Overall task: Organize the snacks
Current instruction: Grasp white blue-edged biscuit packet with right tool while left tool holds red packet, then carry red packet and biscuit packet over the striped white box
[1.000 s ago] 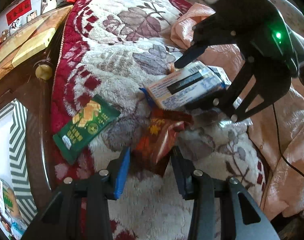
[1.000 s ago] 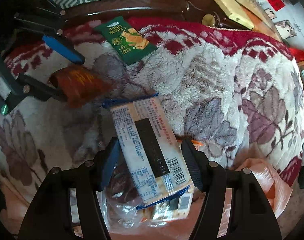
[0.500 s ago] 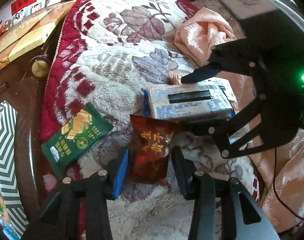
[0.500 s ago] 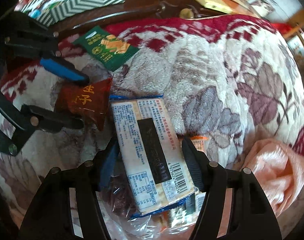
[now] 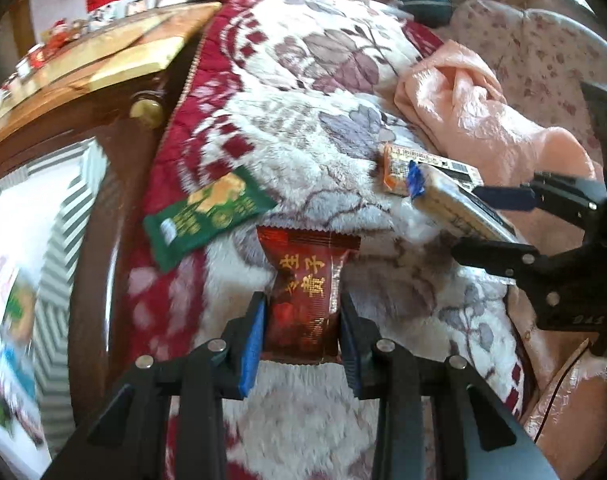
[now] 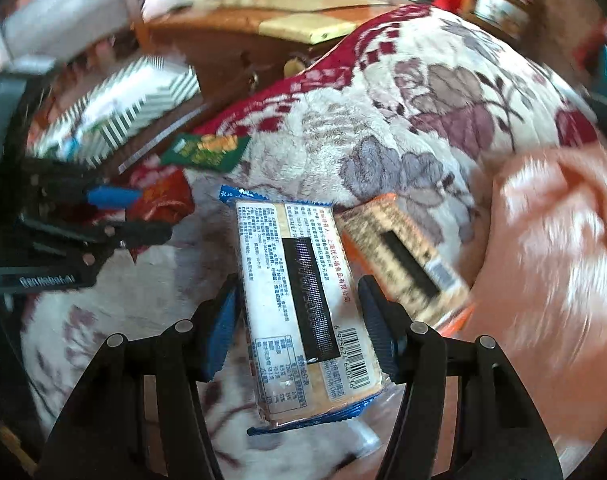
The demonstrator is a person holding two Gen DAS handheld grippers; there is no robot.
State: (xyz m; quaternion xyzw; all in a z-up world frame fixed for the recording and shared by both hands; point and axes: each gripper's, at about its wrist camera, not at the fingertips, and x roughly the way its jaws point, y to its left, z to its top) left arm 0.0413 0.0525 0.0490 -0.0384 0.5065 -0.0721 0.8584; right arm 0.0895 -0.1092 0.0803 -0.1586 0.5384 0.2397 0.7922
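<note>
My left gripper (image 5: 301,320) is shut on a dark red snack packet (image 5: 307,288) with gold characters, held over the floral blanket (image 5: 303,128). My right gripper (image 6: 299,312) is shut on a cream cracker pack (image 6: 303,300) with blue ends; that pack also shows at the right of the left wrist view (image 5: 459,208). An orange-edged snack pack (image 6: 403,260) lies just right of it on the blanket. A green biscuit packet (image 5: 207,212) lies at the blanket's red border. The left gripper (image 6: 115,216) with the red packet shows at the left of the right wrist view.
A striped box (image 6: 135,108) with snacks inside stands left of the blanket on dark wood. A wooden cabinet (image 5: 103,64) is behind it. A pink cloth (image 5: 475,108) is bunched at the right. A plastic bag (image 6: 363,440) lies under the cracker pack.
The left gripper has lifted the red packet and turned left, toward the striped box. The right gripper has raised the cracker pack off the orange pack and swung left; both views are blurred.
</note>
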